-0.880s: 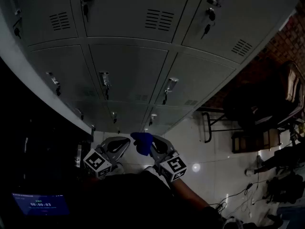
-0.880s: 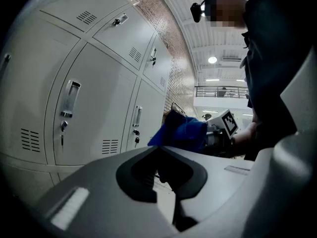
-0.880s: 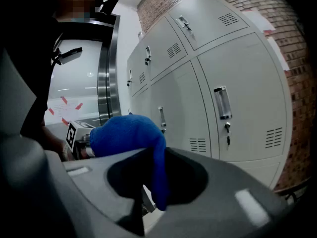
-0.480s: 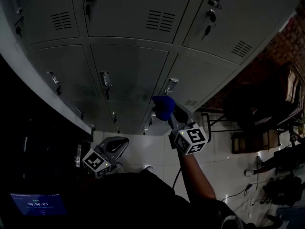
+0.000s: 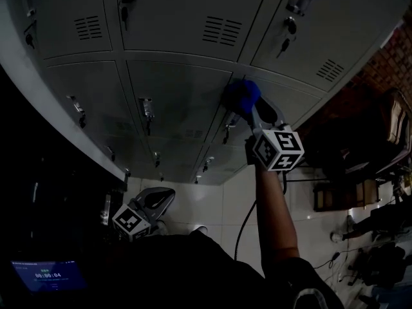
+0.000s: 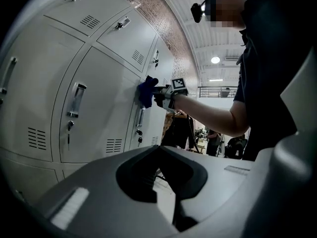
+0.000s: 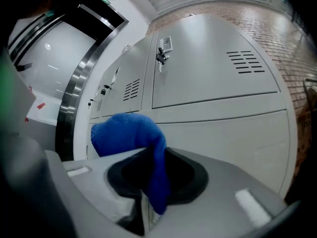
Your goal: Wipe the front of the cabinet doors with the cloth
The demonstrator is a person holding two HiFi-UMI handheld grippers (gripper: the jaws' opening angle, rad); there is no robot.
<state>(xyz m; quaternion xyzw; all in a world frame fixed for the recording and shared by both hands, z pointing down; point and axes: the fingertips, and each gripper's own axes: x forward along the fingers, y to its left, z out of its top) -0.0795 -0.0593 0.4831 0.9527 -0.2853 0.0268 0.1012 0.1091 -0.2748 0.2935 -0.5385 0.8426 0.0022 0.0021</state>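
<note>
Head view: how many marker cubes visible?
2. One cube on the right gripper, up at the cabinet doors with the blue cloth in its jaws; the other cube on the left gripper, low by the person's body, jaws together. None appears hidden.

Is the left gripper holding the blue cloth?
No, the blue cloth is pinched in the right gripper, while the left gripper has its jaws together on nothing.

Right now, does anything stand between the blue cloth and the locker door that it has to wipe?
Nothing visible does. The blue cloth, clamped in the right gripper, looks to be against the grey locker door, just above that door's handle, which a downward stroke might meet.
</note>
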